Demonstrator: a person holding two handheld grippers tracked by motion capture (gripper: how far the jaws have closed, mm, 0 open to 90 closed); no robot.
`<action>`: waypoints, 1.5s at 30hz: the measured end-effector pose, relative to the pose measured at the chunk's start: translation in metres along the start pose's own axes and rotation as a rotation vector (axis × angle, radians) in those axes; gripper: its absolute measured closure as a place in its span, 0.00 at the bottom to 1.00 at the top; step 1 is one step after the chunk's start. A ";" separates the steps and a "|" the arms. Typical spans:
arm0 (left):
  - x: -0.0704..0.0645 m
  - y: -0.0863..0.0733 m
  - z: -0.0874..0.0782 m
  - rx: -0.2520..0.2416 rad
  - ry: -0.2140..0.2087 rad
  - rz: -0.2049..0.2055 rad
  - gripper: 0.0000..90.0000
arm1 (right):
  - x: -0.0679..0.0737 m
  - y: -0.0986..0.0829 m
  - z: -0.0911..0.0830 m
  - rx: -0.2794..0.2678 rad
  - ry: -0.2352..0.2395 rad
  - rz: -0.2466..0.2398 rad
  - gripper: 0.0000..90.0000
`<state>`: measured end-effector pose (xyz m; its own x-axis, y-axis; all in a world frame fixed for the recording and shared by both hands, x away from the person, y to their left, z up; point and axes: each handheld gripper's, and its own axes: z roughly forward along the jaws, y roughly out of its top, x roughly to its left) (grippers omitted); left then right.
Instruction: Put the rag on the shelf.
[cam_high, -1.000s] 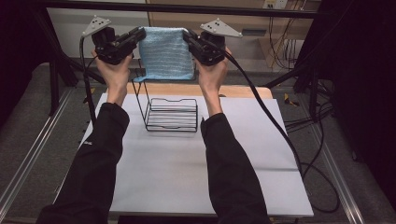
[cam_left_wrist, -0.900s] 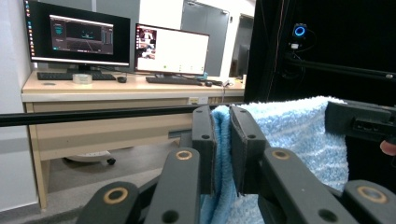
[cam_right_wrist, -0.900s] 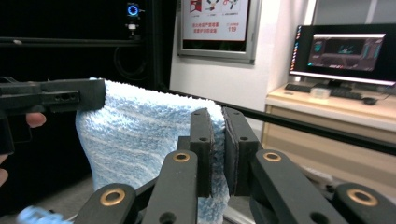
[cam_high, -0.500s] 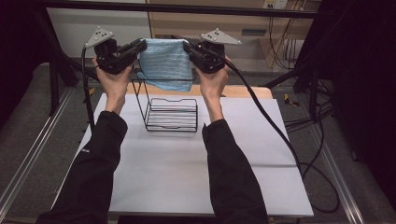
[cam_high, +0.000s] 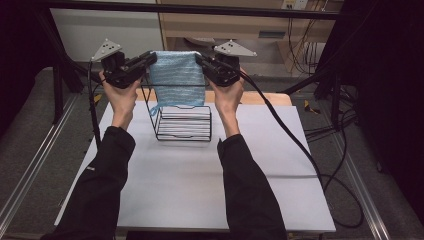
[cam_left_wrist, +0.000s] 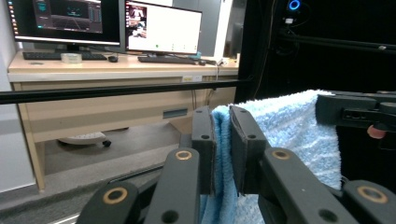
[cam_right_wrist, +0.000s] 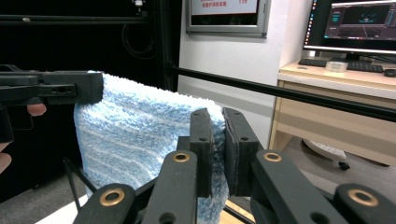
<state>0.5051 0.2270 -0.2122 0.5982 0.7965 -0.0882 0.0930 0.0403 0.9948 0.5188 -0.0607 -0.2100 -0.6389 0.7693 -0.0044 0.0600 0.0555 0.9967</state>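
Blue towel (cam_high: 174, 80) hangs vertically between both claws.

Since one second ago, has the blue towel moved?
Yes. The blue towel has come down toward the wire basket; its lower edge now overlaps the basket's top rim.

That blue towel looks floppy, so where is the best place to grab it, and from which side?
At its two top corners, one from each side, judging by the hold here. The left gripper and right gripper each pinch the blue towel at a top corner, coming in from opposite sides. Being limp, it hangs flat and spread above the wire basket.
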 end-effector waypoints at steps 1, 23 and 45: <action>0.000 0.000 -0.002 -0.001 -0.004 0.003 0.90 | 0.001 0.000 -0.001 0.000 0.002 -0.004 0.93; -0.017 -0.009 -0.035 0.053 -0.074 0.025 0.89 | 0.016 -0.003 -0.031 0.082 0.097 -0.016 0.92; -0.028 -0.006 -0.059 0.145 -0.074 -0.019 0.80 | 0.023 -0.024 -0.043 0.150 0.179 -0.055 0.92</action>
<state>0.4407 0.2405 -0.2123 0.6517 0.7495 -0.1160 0.2161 -0.0369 0.9757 0.4697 -0.0723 -0.2307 -0.7696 0.6378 -0.0303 0.1263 0.1986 0.9719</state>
